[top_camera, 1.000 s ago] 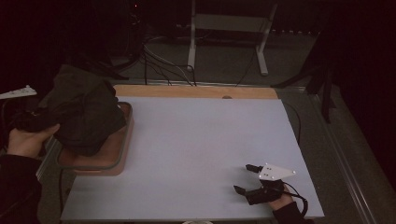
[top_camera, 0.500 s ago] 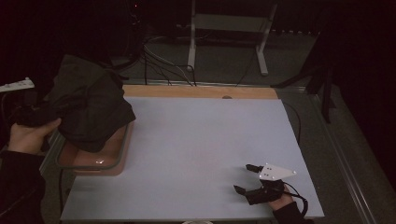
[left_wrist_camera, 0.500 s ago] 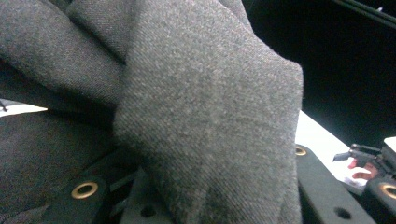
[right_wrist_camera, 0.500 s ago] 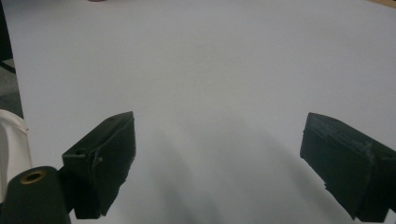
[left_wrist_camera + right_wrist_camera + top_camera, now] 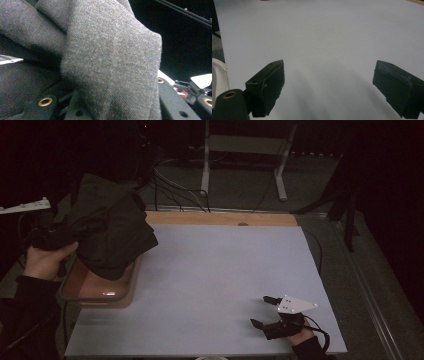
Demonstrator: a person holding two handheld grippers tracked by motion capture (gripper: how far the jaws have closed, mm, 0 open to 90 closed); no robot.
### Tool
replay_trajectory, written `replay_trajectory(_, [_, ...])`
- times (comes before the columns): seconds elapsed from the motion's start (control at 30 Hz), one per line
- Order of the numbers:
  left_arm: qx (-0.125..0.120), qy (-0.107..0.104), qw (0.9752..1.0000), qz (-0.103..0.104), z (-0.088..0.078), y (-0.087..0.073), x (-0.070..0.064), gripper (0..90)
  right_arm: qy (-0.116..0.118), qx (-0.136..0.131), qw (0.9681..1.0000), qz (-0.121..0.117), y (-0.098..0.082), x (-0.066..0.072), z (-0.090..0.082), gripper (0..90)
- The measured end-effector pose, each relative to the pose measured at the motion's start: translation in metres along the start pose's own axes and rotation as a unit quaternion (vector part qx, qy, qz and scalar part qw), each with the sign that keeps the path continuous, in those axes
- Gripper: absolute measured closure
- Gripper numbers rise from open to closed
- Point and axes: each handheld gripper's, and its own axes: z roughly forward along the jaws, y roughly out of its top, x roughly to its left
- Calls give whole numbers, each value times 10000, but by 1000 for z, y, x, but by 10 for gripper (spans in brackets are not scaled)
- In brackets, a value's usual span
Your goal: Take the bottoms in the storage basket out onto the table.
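Observation:
A dark grey cloth (image 5: 111,234) hangs bunched above a brown tray (image 5: 98,292) at the table's left edge, its lower folds still over the tray's far part. My left gripper (image 5: 70,234) is shut on the cloth, held by a hand (image 5: 44,261). In the left gripper view the woven cloth (image 5: 107,57) is pinched between the jaws of my left gripper (image 5: 110,101). My right gripper (image 5: 260,311) rests near the front right corner of the table, open and holding nothing. In the right gripper view its jaws stand wide apart (image 5: 332,86) over bare table top (image 5: 324,37).
The pale table (image 5: 220,270) has a wooden strip (image 5: 220,218) along its far edge. Beyond it lie cables (image 5: 175,185) on the floor and a white stand (image 5: 245,150). The surroundings are dark.
The left gripper has lifted the cloth up out of the tray, so more of the tray's floor shows. The right gripper has stayed put.

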Motion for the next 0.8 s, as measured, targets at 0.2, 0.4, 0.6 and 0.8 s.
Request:
replay_trajectory(0.2, [46, -125, 9999, 60, 13, 3, -8, 721, -1, -4, 10000, -9, 0, 0, 0, 105])
replay_trajectory(0.4, [69, -342, 9993, 125, 30, 7, -17, 721, -4, -31, 10000, -6, 0, 0, -1, 105])
replay_trajectory(0.6, [129, -459, 9987, 193, 40, 12, -24, 721, 0, -35, 10000, 0, 0, 0, -1, 105])
replay_trajectory(0.8, [133, -547, 9981, 232, 50, 15, -29, 721, 0, -47, 10000, 9, 0, 0, -1, 105])
